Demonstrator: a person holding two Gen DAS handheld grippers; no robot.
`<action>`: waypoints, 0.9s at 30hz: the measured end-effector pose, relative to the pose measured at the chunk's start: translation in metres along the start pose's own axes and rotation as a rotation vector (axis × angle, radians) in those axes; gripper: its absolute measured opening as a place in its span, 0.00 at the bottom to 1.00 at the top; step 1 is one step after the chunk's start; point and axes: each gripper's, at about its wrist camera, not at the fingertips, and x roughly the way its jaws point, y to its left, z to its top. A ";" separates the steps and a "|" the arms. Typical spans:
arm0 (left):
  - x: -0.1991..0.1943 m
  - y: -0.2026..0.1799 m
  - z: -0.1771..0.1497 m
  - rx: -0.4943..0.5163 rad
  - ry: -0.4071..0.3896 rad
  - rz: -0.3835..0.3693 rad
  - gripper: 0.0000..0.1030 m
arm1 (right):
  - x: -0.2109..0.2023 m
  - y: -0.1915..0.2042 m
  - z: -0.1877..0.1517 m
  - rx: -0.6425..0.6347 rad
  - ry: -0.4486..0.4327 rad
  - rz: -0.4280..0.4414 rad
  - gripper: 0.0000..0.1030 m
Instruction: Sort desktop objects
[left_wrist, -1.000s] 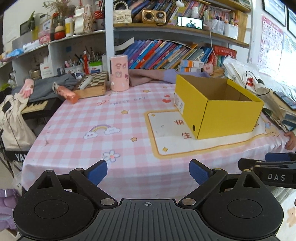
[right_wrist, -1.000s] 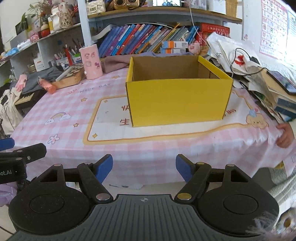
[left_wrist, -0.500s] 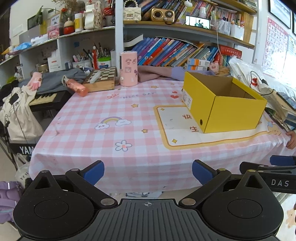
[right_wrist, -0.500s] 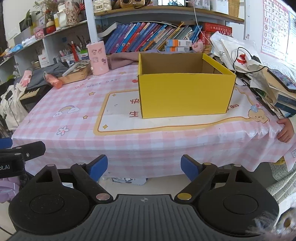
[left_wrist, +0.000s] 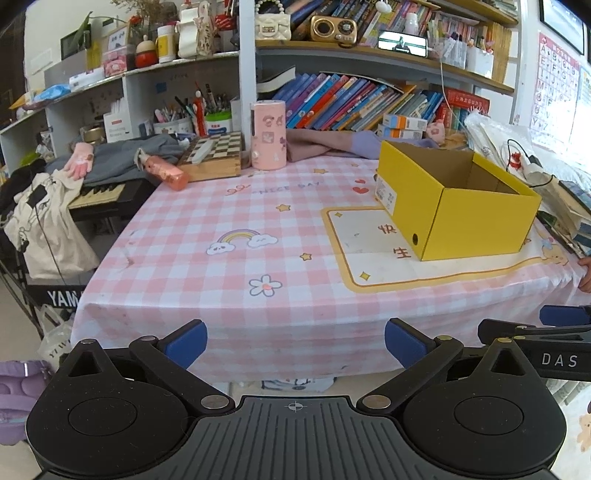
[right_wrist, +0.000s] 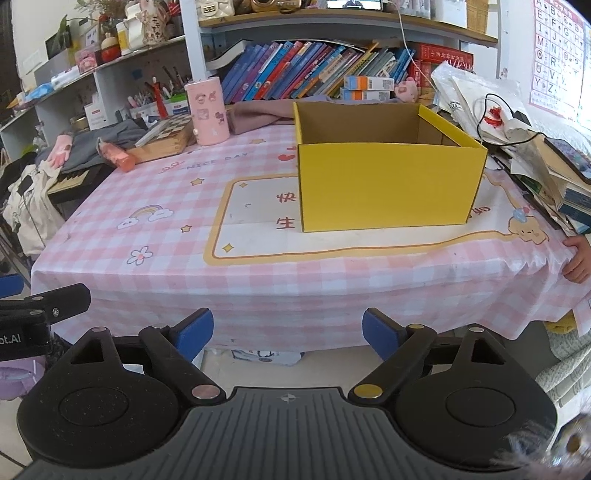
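Left gripper (left_wrist: 295, 338) and right gripper (right_wrist: 288, 330) both spread wide, empty, hanging off the table's near edge at frame bottom. Yellow cardboard box (right_wrist: 388, 184) sits open at centre-right of the pink checked tablecloth (right_wrist: 147, 236) — floor hidden. Pink cylinder (right_wrist: 207, 112), chessboard box (right_wrist: 166, 136), orange-pink bottle (right_wrist: 118, 157) cluster upper left. Fits sorting pending or done — can't tell.

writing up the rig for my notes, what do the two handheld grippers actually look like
Both match: a ribbed black plastic body with two round black discs, angled black linkage arms and blue pads on the fingertips. The left gripper has silver pivot pins; the right gripper has one silver and one yellow. White lettering shows on their sides: "DAS" on the right, "ot.AI" on the left.
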 end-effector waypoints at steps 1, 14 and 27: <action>0.001 0.001 0.000 -0.002 0.004 0.002 1.00 | 0.000 0.001 0.000 -0.002 0.000 0.000 0.85; 0.004 0.003 -0.002 -0.006 0.025 -0.001 1.00 | 0.001 0.004 0.000 -0.008 0.001 -0.003 0.85; 0.004 0.002 -0.001 0.001 0.019 -0.020 1.00 | 0.003 0.006 0.001 -0.025 0.000 0.001 0.85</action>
